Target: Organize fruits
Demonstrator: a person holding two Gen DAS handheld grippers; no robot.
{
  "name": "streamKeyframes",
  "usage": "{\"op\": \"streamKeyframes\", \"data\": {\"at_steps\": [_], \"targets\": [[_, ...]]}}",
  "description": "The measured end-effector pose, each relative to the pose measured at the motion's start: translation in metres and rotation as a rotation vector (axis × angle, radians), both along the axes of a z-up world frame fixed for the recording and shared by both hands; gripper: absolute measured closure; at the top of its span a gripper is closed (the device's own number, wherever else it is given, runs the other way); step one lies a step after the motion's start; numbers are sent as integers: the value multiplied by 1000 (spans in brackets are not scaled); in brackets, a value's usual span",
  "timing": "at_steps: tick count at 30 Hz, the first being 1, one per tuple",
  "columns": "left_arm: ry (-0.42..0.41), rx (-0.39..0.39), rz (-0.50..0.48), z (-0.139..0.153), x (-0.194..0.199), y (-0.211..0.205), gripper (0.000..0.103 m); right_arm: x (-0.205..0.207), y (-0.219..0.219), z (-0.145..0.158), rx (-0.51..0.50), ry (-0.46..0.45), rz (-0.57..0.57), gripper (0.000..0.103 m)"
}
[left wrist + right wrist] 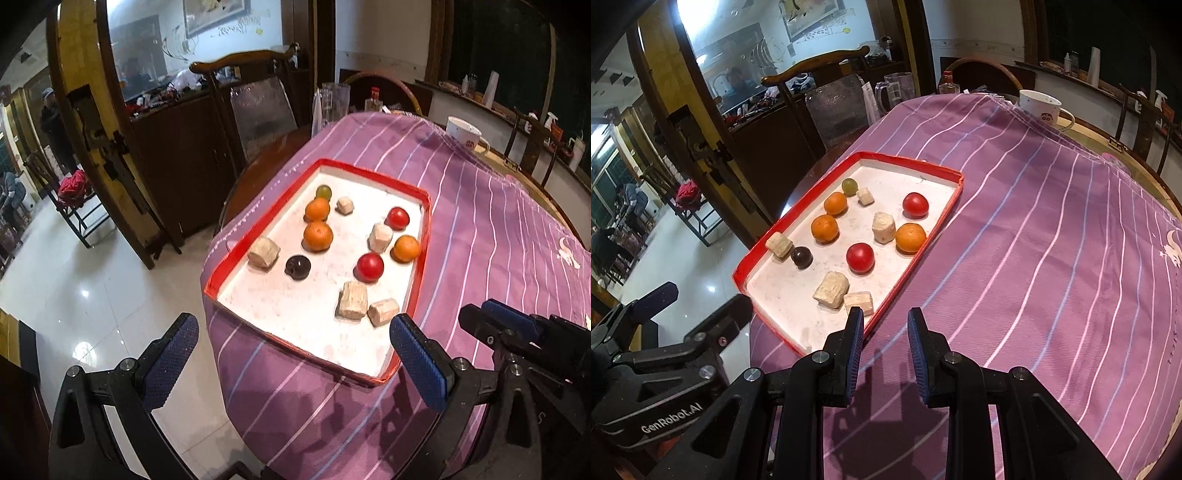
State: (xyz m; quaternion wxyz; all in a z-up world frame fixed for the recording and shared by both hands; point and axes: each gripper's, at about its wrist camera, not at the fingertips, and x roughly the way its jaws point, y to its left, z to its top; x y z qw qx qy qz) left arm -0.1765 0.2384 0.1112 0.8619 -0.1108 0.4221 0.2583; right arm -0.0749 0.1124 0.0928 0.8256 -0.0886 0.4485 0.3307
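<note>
While both tools hang short of the red-rimmed tray (419,280), we see the left gripper (295,354) spread wide, blue pads (417,354) holding nothing, straddling the tray's near corner. The right gripper (884,350) has its jaws parted only a narrow way, also holding nothing, just off the tray's near right edge above the purple striped cloth (1052,258).

Inside the tray: two pale chunks (831,290) touching each other nearest us, a red fruit (860,257) behind them, a dark round fruit (801,257) beside another pale chunk at the left wall. Three oranges (824,228), two toward the left, one (910,238) by the right wall. A second red fruit (915,205) and a green grape (849,187) sit at the tray's far end.

A white mug (1039,107) stands well beyond the tray.
</note>
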Motion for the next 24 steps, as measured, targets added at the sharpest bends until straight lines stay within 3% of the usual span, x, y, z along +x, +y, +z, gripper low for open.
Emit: {"op": "streamKeyframes", "data": {"at_steps": [13, 24], "targets": [[75, -83, -33, -27, 7, 19, 0, 10, 9, -20, -56, 24, -48, 76], [101, -99, -29, -36, 13, 26, 0, 10, 13, -30, -89, 46, -56, 76]]}}
